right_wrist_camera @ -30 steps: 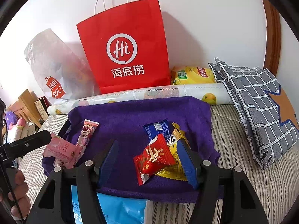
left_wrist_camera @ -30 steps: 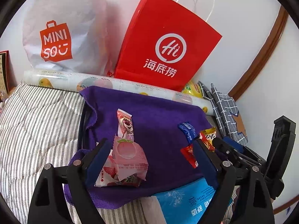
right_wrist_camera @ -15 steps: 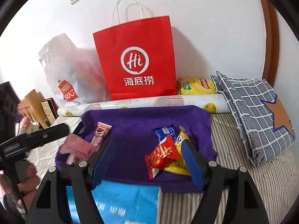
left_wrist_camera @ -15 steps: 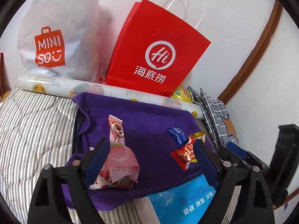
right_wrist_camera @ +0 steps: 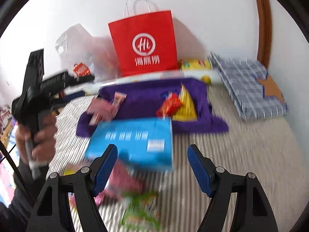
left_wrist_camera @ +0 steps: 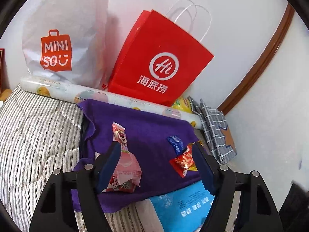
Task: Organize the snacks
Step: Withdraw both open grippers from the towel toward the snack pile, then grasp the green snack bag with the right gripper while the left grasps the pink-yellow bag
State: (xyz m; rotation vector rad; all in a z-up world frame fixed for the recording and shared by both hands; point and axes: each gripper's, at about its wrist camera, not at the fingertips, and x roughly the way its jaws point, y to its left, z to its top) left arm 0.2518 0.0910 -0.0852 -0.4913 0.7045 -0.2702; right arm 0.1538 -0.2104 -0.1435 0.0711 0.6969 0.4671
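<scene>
A purple towel lies on the striped bed and holds the snacks. On its left lie pink packets and a pink bear bar. On its right lie a red packet, a blue packet and a yellow packet. My left gripper is open and empty above the towel's near edge. My right gripper is open and empty, over a blue box. Pink and green packets lie blurred beneath it.
A red paper bag and a white Miniso bag stand against the wall behind a rolled sheet. A folded checked cloth lies at the right. A yellow bag sits behind the roll.
The right gripper has pulled back and up fast, so the blue box and near packets now show. The left gripper has backed away a little. Both stay open.
</scene>
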